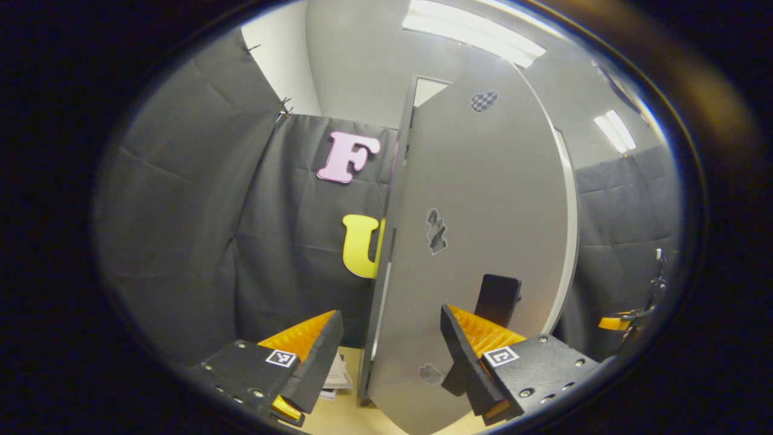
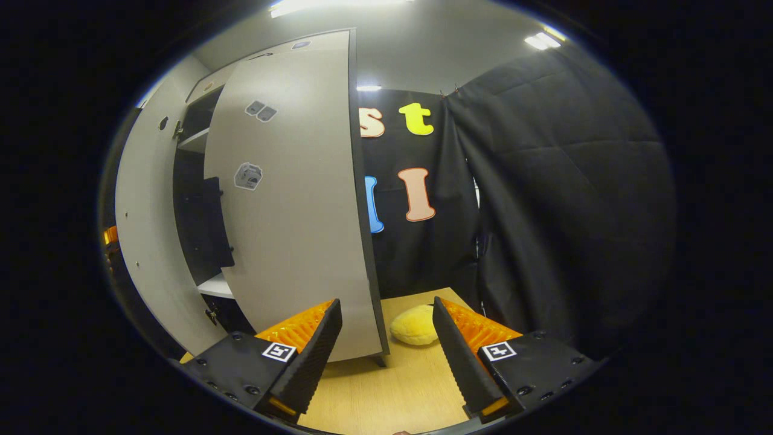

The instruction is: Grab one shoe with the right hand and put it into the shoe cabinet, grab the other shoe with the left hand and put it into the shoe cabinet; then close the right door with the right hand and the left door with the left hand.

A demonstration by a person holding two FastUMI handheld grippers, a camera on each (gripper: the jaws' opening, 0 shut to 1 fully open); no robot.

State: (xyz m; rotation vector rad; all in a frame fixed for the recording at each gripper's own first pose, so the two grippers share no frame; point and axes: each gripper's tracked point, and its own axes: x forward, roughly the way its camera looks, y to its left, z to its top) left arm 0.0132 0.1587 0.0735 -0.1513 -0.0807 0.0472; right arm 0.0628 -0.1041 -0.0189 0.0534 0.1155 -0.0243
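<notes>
Both tongs, left and right, are hanging released, grasping nothing. Doors are standing ajar: left door at twelve o'clock, right door at eleven. Pushing near an edge risks slipping off; shoes, I judge, are sitting inside, hidden.

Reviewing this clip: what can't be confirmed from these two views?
- Whether the shoes are inside: in the right gripper view the right door covers most of the cabinet interior, and what shows is dark.
- What the yellow object is: partly behind the right claw.
- Papers in the left gripper view: too small.
</notes>
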